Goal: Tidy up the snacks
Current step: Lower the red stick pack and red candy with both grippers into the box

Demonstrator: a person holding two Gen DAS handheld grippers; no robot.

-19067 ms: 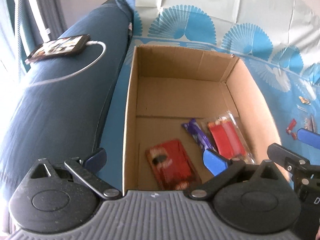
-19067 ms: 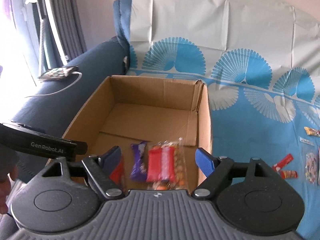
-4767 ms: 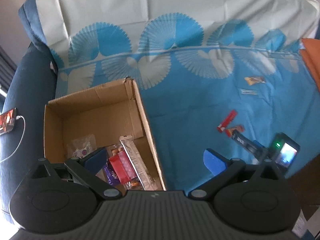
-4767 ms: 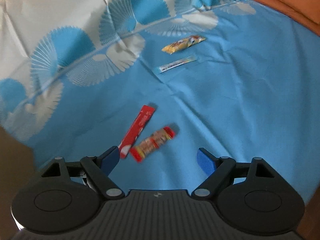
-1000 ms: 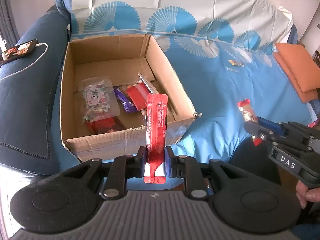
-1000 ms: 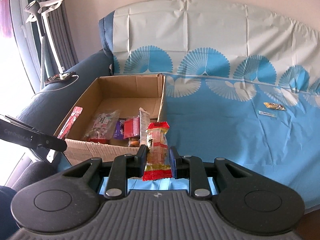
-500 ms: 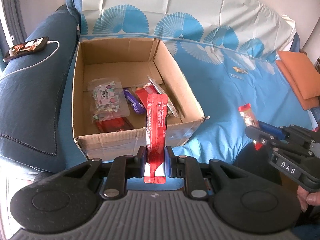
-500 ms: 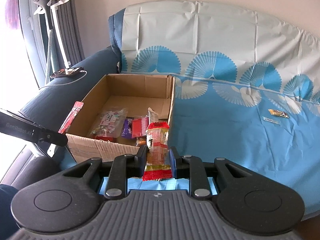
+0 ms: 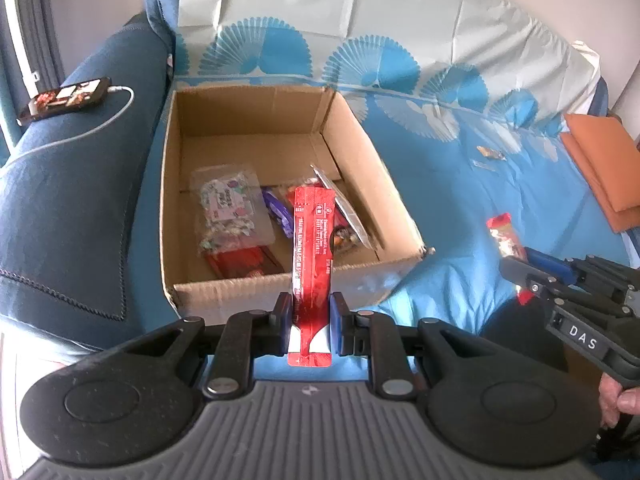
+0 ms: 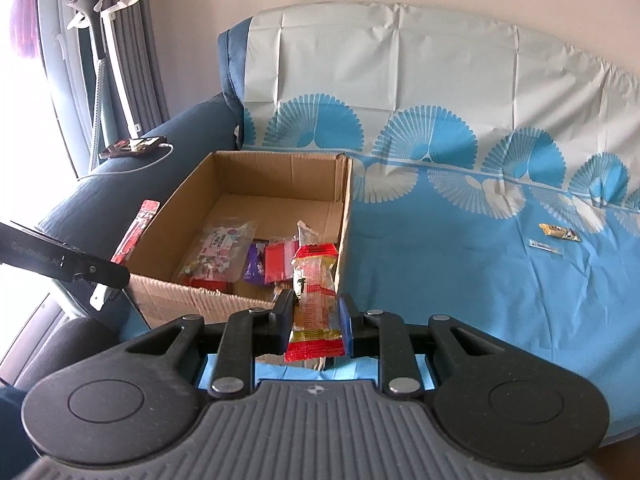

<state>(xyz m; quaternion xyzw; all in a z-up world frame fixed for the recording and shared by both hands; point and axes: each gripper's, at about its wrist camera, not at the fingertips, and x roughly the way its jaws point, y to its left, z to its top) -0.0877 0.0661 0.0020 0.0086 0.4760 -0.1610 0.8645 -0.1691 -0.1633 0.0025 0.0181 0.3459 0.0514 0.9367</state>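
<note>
My left gripper (image 9: pixel 310 322) is shut on a long red snack stick (image 9: pixel 313 256), held upright in front of the open cardboard box (image 9: pixel 280 284). My right gripper (image 10: pixel 316 322) is shut on a clear snack packet with red ends (image 10: pixel 314 300). That packet (image 9: pixel 505 236) and the right gripper (image 9: pixel 536 262) show at the right of the left wrist view. The red stick (image 10: pixel 136 232) and the left gripper show left of the box (image 10: pixel 188 292) in the right wrist view. Inside the box lie a clear candy bag (image 9: pixel 226 208), a purple bar (image 9: pixel 276 210), a red pack (image 9: pixel 240 266) and other wrapped snacks.
The box stands on a sofa under a blue and white patterned cover (image 10: pixel 460 240). Two small snacks (image 10: pixel 558 232) lie on the cover at the right. A phone on a white cable (image 9: pixel 68 96) rests on the dark blue armrest. Orange folded cloth (image 9: pixel 604 160) lies far right.
Both grippers keep their snacks and have barely shifted. The box sits slightly further right and closer in the left wrist view.
</note>
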